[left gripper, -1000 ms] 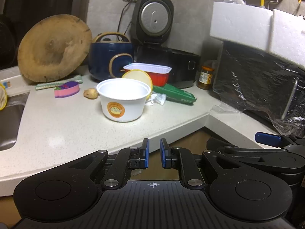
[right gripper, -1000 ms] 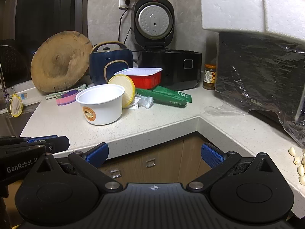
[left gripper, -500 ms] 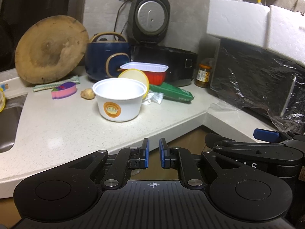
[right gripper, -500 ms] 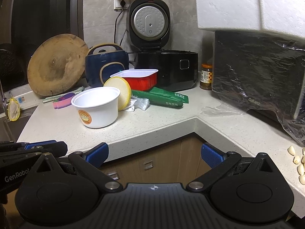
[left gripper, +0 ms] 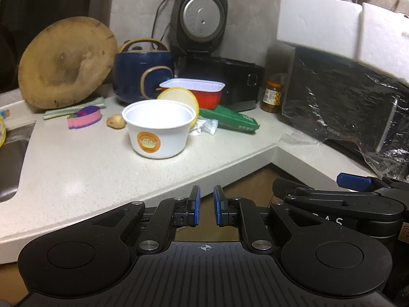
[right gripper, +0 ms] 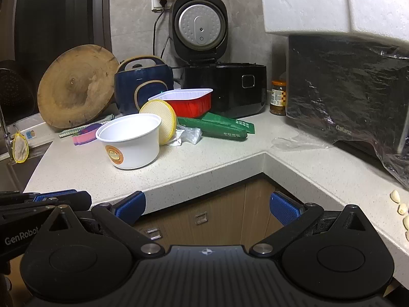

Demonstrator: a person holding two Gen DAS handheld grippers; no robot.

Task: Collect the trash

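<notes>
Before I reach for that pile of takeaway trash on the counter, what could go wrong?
1. The yellow lid leans on edge against the white bowl; lifting the bowl would likely topple it.
2. The crumpled plastic wrap lies against the green packets, so a pinch may drag both.
3. The left gripper is nearly shut and empty; it probably must open before taking the bowl.

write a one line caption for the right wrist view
Open right tongs face a countertop holding a white disposable bowl, red tray and green packets.
</notes>
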